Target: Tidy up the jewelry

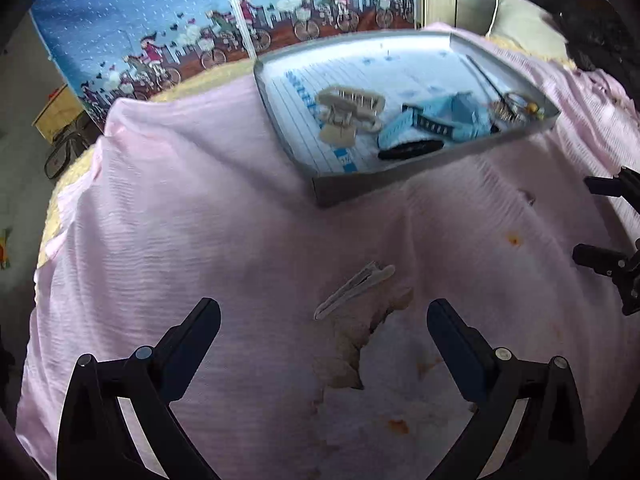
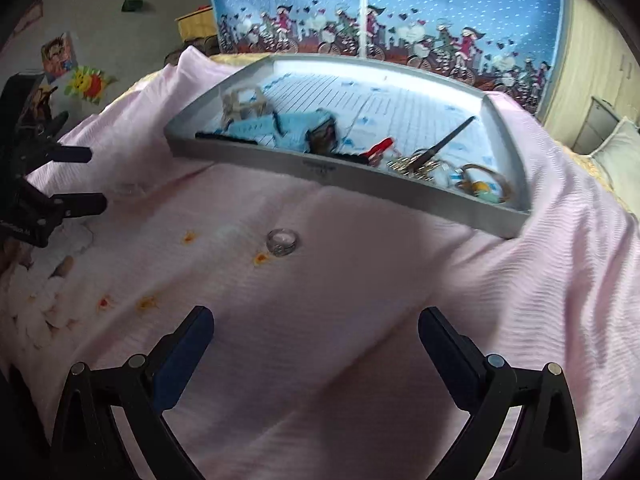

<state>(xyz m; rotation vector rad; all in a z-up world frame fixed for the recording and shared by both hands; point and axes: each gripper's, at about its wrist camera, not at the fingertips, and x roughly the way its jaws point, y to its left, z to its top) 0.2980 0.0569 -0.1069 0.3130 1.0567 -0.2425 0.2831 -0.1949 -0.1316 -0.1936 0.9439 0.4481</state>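
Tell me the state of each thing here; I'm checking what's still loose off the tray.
left gripper: open, empty.
right gripper: open, empty.
clear hair clip: lying on the pink cloth, outside the tray.
ring: lying on the cloth, outside the tray.
grey tray: holding several accessories.

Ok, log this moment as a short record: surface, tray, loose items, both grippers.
surface: pink cloth, wrinkled, with small orange stains
tray: grey tray lying on the cloth, holding a beige hair claw, light blue items, a black stick and a tangle of jewelry
loose items: ring and pale hair clip on the cloth, outside the tray
left gripper: jaws open, empty, hair clip ahead of them
right gripper: jaws open, empty, ring ahead of them
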